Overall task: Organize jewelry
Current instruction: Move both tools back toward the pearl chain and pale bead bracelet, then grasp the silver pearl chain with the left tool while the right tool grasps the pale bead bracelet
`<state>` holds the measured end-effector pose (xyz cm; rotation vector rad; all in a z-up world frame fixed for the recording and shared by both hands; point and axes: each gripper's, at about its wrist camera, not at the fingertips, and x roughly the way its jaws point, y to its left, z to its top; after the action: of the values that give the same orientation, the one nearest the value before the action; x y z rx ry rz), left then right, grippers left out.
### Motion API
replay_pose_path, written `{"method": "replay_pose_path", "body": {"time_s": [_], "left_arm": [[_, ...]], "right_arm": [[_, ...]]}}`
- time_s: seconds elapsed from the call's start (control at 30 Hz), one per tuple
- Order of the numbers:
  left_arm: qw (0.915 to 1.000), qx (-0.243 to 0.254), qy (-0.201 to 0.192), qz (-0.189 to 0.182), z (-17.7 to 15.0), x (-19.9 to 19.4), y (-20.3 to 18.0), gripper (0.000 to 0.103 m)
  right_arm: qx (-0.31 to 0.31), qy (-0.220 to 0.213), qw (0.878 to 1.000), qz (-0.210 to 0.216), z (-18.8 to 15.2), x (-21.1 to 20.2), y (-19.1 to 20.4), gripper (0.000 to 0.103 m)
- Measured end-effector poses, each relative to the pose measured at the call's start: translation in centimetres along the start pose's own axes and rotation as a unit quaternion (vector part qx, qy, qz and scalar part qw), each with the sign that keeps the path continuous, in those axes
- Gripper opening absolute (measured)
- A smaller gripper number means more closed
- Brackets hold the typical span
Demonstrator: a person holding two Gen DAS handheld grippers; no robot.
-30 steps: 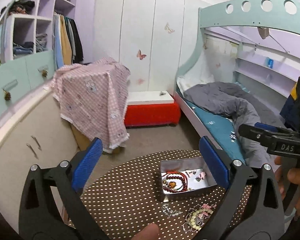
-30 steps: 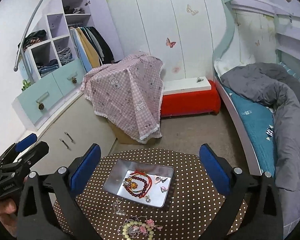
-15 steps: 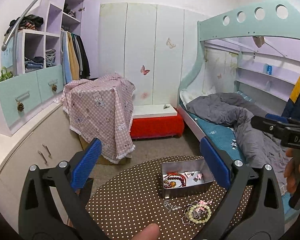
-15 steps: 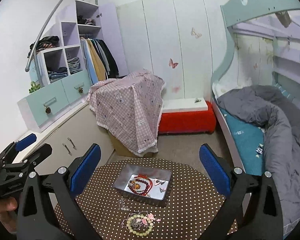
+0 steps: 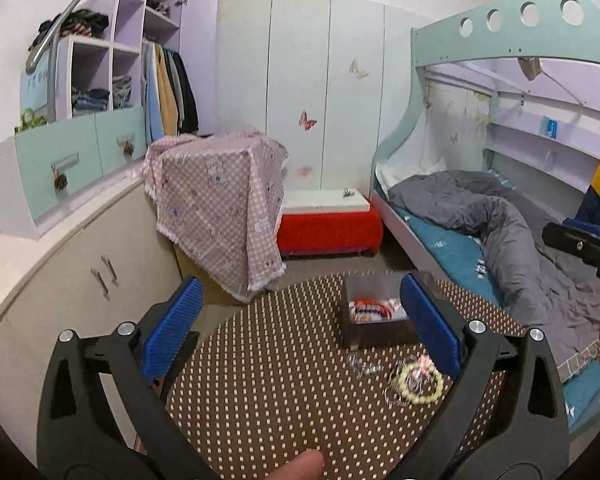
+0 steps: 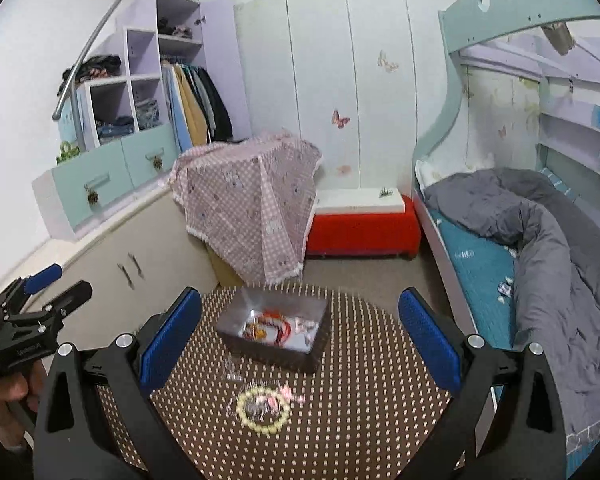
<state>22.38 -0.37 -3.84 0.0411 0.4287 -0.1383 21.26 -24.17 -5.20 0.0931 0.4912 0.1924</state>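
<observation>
While the left claw hangs spread wide and empty over the brown polka-dot round tabletop, the grey metal rectangular tin with red beads sits right of centre, and a cream bead bracelet lies loose just in front. Right view: right claw is also spread, gripping nothing, tin ahead, bracelet nearer.

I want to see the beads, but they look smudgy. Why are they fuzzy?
Left wrist view: the pale bead bracelet and metal tin are smeared by motion blur, while the far wardrobe stays sharp. Right wrist view: same smear on bracelet and tin, and the fisheye lens bends the room's edges.
</observation>
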Motion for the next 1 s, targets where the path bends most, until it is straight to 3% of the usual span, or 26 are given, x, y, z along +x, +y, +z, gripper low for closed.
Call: {"method": "replay_pose_path", "body": {"time_s": [0.3, 0.47, 0.67, 0.9, 1.0], "left_arm": [[0.9979, -0.007, 0.065, -0.002, -4.7, 3.4, 0.4, 0.096], [0.9942, 0.018, 0.106, -0.007, -7.2, 7.0, -0.7, 0.096], [0.9876, 0.057, 0.145, -0.020, -9.1, 11.3, -2.8, 0.096], [0.9778, 0.098, 0.183, -0.030, -10.4, 15.6, -4.3, 0.096], [0.9712, 0.109, 0.207, -0.045, -10.7, 16.8, -4.9, 0.087]], "right_arm": [[-0.042, 0.091, 0.994, 0.043, -7.7, 4.5, 2.6, 0.095], [-0.040, 0.126, 0.990, 0.058, -10.4, 6.2, 3.3, 0.091], [-0.038, 0.137, 0.988, 0.058, -11.1, 7.1, 2.8, 0.091], [-0.029, 0.148, 0.987, 0.060, -11.5, 8.1, 1.8, 0.083], [-0.025, 0.151, 0.986, 0.060, -11.6, 8.5, 1.4, 0.083]]}}
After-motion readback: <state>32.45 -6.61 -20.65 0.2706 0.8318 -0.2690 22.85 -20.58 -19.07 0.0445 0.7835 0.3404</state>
